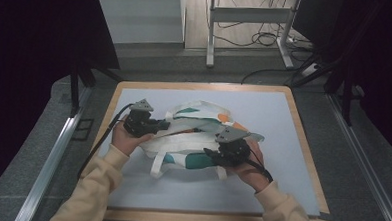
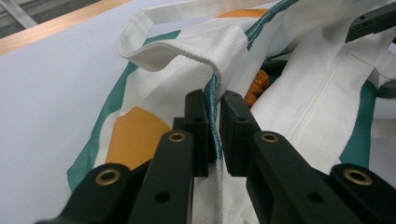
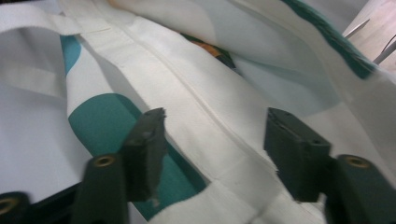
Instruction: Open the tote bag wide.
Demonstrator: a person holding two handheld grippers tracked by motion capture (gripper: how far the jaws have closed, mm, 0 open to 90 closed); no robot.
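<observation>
A white cloth bag [image 1: 195, 135] with teal and orange patches lies crumpled near the middle of the table's pale mat. Its white strap handles loop out at the near and far sides. One teal-stitched edge [image 2: 214, 100] stands lifted, and something orange shows inside the opening.

Bag [image 2: 299, 107]: woven cloth, matt, coarse ribbed weave, stitched seams. Left gripper [image 2: 213, 128] black matt plastic, brass-looking glossy bushings. Table [image 1: 303, 140] rim: wood, smooth; its top surface matt, possibly a mat.
</observation>
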